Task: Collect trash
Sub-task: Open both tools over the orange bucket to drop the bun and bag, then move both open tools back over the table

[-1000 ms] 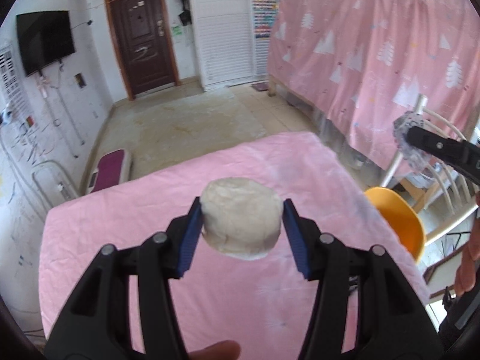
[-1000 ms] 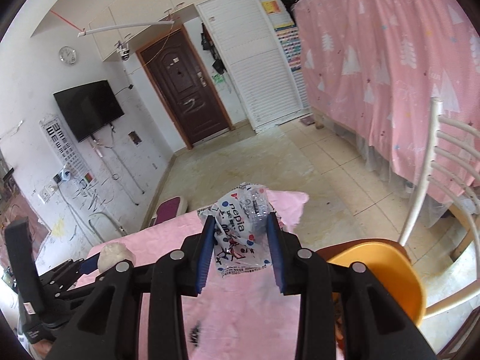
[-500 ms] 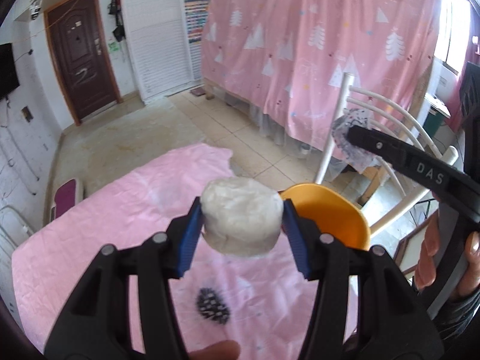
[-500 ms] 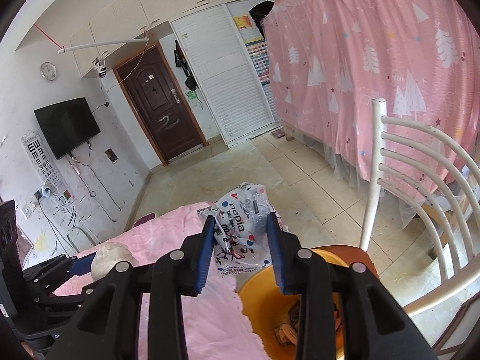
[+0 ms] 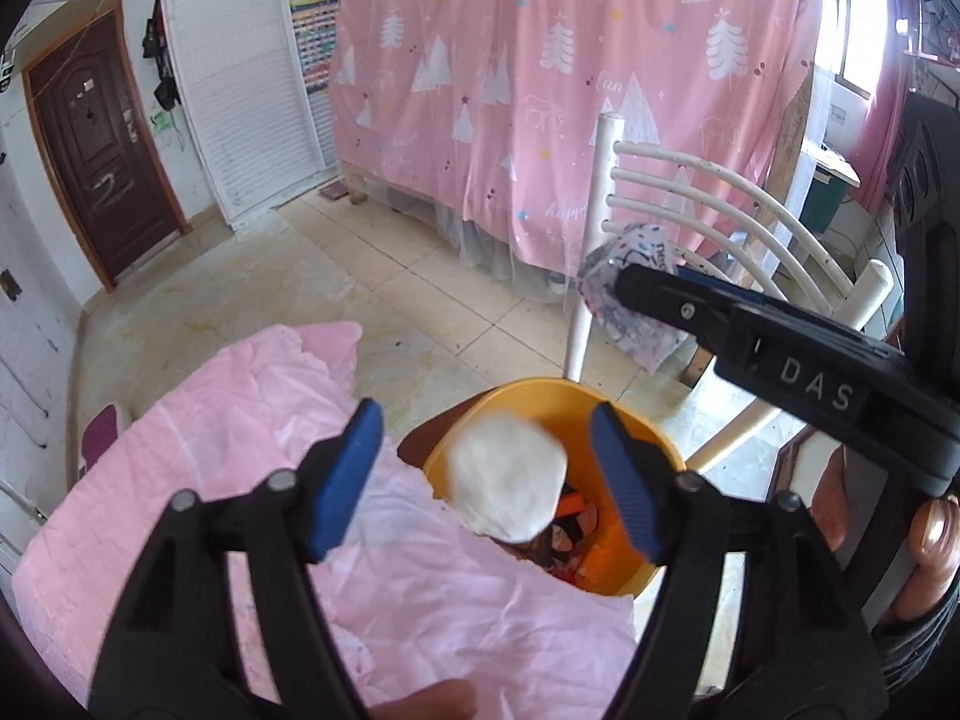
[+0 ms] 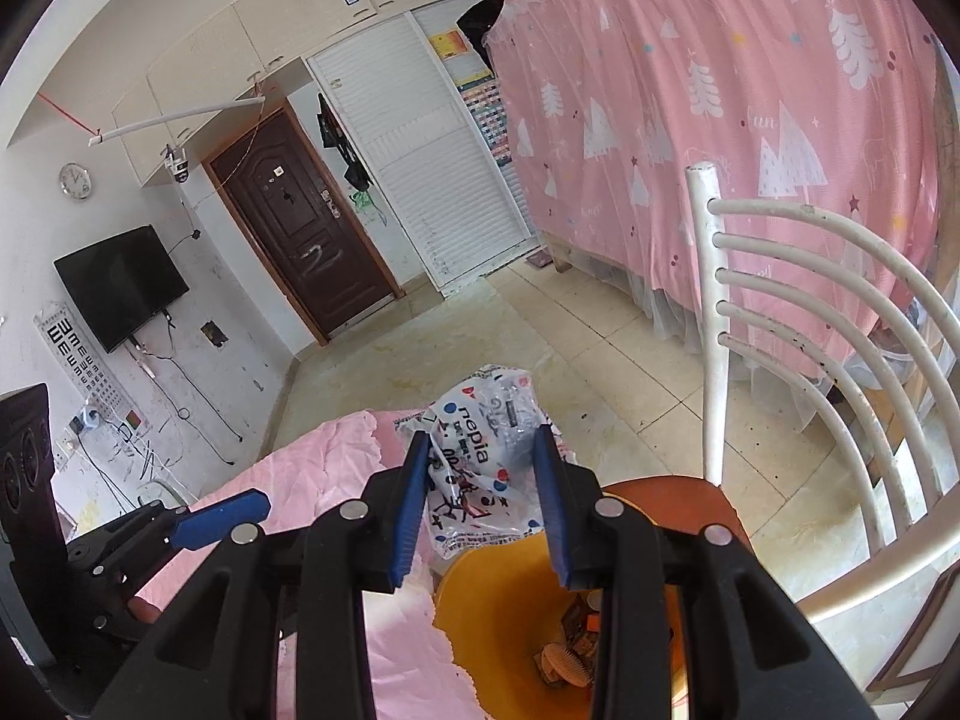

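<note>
A white crumpled paper ball (image 5: 507, 483), blurred, hangs free between the jaws of my left gripper (image 5: 483, 420), just above the orange bin (image 5: 540, 396). The jaws are opening and the blue pads stand clear of the ball on both sides. My right gripper (image 6: 480, 444) is shut on a crumpled printed plastic wrapper (image 6: 486, 402) and holds it over the far rim of the bin (image 6: 480, 600). In the left wrist view that wrapper (image 5: 630, 330) shows at the right gripper's tip, up and to the right. The bin holds several scraps.
The bin stands on the brown seat (image 6: 660, 498) of a white slatted chair (image 6: 714, 300), against the edge of the table with the pink cloth (image 5: 240, 420). A pink curtain (image 5: 540, 120) hangs behind. A hand (image 5: 936, 534) grips the right tool.
My left gripper swung right from over the table to over the bin, its jaws spread, and the white ball came loose. The right gripper also moved over the bin, still shut on the wrapper.
</note>
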The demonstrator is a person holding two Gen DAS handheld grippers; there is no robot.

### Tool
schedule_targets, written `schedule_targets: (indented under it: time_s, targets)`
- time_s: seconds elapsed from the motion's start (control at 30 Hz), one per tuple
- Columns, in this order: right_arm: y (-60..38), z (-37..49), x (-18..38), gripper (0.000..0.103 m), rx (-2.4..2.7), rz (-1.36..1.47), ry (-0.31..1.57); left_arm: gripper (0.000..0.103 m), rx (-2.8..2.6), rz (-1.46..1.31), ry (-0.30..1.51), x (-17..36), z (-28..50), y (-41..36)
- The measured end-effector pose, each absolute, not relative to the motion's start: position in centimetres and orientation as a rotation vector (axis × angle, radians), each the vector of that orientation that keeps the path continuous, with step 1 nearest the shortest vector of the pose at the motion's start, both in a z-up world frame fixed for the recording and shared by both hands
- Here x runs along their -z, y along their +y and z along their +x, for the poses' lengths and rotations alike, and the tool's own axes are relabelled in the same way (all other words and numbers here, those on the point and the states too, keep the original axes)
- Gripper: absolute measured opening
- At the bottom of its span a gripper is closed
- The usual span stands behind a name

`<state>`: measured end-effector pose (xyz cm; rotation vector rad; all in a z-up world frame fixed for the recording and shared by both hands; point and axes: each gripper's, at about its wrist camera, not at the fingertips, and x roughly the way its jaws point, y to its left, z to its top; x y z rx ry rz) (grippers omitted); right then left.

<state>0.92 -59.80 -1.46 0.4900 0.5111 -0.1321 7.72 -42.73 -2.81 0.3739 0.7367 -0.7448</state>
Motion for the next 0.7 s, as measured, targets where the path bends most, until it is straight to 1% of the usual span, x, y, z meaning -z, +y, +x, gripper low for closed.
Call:
schedule_targets:
  time_s: [0.2, 0.33, 0.4, 0.57, 0.7]
  targets:
    - [-59.7, 1.6, 1.9, 0.023, 0.127, 0.489, 0.534, 0.070, 0.715, 0.357, 0.753, 2.9, 8.1, -41.1]
    - [-59.1, 2.3, 2.1, 0.027, 0.123, 0.472, 0.560, 0.070, 0.688, 0.328, 0.746, 2.3, 8.2, -39.0]
    - [-58.6, 2.4, 2.2, 0.032, 0.127, 0.464, 0.570, 0.070, 0.676, 0.308, 0.740, 2.0, 8.2, -37.7]
    - [-58.1, 2.3, 2.5, 0.056, 0.141, 0.473, 0.577, 0.070, 0.651, 0.258, 0.722, 0.9, 8.1, -35.2]
    - [-57.2, 2.1, 2.4, 0.058, 0.149, 0.467, 0.582, 0.070, 0.629, 0.218, 0.707, 0.2, 8.0, -33.0]
